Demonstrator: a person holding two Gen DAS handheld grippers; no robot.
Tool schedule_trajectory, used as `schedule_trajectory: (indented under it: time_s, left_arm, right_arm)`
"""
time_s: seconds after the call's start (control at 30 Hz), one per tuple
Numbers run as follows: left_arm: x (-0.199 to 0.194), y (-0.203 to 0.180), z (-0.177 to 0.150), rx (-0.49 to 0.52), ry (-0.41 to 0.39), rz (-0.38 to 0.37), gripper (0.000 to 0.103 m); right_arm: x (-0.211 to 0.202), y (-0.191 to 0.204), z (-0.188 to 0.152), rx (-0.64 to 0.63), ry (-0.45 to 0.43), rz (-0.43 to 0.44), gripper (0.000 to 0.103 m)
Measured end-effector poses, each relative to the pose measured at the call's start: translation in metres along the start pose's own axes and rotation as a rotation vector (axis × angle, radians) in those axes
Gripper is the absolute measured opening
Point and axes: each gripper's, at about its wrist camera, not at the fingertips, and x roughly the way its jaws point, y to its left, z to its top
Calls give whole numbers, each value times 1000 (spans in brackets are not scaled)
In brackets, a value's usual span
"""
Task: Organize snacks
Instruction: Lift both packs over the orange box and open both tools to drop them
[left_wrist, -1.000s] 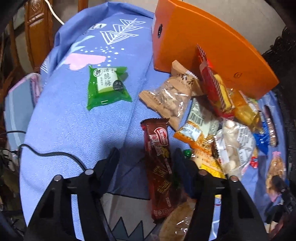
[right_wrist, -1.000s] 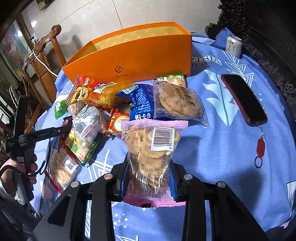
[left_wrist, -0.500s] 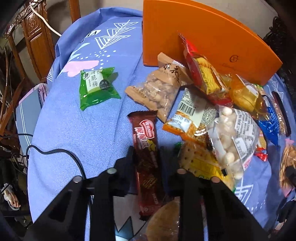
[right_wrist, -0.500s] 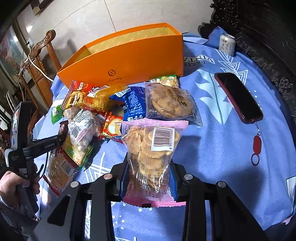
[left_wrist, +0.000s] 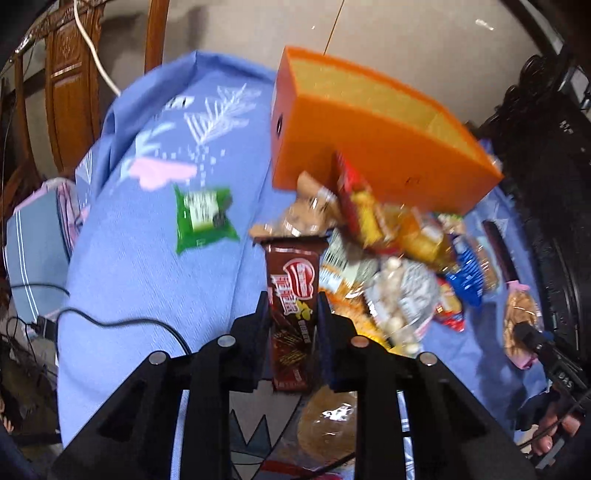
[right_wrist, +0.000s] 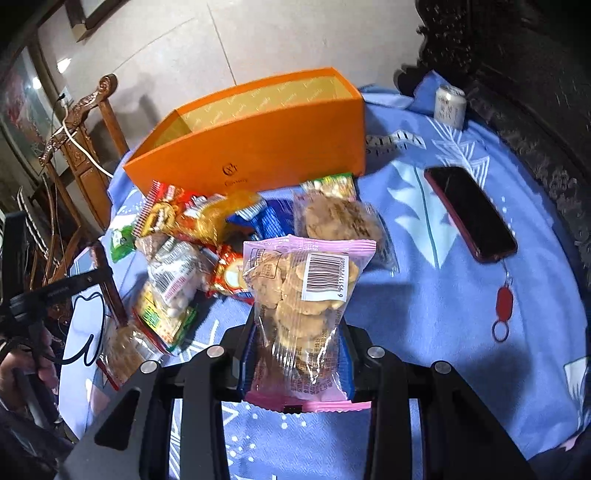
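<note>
Lifted off the desk since the earlier frame, the brown chocolate wafer bar (left_wrist: 291, 317) now sits clamped between the closed-in left tongs (left_wrist: 291, 314), which were only straddling it before. Its long axis runs straight out along the fingers, top end pointing up the frame toward the orange box (left_wrist: 376, 166) in the upper middle of the left wrist view. That box lies ahead and slightly right of the bar — open side up, with the snack heap (left_wrist: 388, 251) between.

In the right wrist view, the right tongs (right_wrist: 299, 332) grip a pink-edged cookie bag (right_wrist: 303, 295), as they did before; it stands lengthwise along the fingers, barcode end toward the same box (right_wrist: 258, 147) at upper centre. A dark phone (right_wrist: 469, 210) lies at right.

Judging by position, the left bar looks nearer the box's short end; both packs likely need carrying forward over the heap and tipping in.
</note>
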Motion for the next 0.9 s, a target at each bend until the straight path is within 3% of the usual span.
schedule_trajectory:
  time_s: [0.5, 0.7, 0.9]
  left_arm:
    - [-54, -8, 37, 63, -144, -33, 23]
    - [-83, -39, 101, 129, -279, -108, 23]
    - [-74, -75, 185, 186, -325, -137, 23]
  right_arm:
    - [-32, 19, 47, -56, -123, 19, 35]
    - [-35, 21, 115, -68, -213, 42, 36]
    - [-23, 32, 193, -115, -287, 41, 36]
